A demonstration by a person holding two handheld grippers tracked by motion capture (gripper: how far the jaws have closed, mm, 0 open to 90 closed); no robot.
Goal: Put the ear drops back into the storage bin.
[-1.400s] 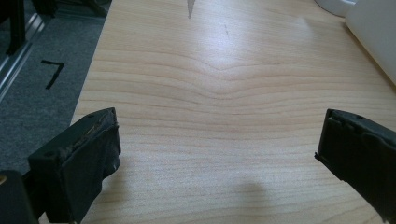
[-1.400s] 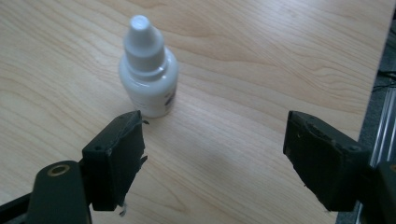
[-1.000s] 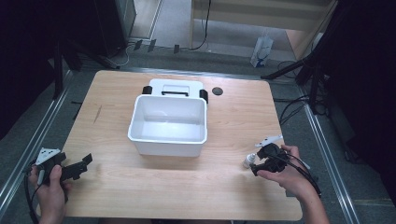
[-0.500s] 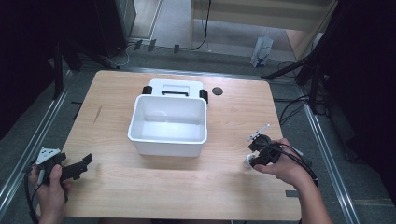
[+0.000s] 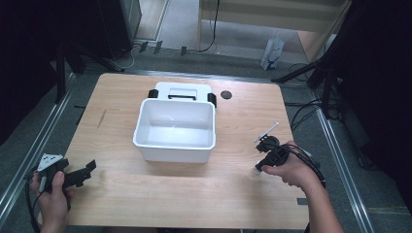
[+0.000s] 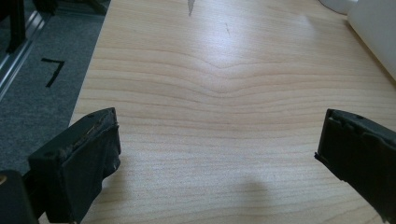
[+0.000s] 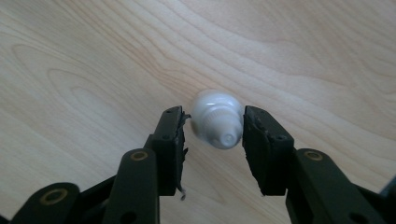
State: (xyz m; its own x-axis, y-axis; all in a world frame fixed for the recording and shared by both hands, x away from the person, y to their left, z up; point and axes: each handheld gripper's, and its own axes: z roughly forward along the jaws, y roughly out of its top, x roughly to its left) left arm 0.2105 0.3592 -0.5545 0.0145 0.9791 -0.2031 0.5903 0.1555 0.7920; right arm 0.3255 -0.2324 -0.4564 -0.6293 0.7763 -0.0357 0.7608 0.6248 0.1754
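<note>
Your right hand-held gripper (image 7: 212, 133) has just been closing on the small white capped tube (image 7: 217, 119) on the bench (image 5: 145, 194), right of the white bin (image 5: 176, 127); firm the pinch, then lift; left hand-held gripper (image 6: 219, 154) idles open.

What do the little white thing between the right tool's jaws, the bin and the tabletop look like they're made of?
The small white bottle looks like smooth plastic: a soft sheen and a ribbed, screw-type cap, though the picture is blurred. The white bin seems to be glossy moulded plastic, with rounded corners and light glare inside. The table looks like pale wood or wood-look laminate; the grain lines show, and which one it is stays open.
</note>
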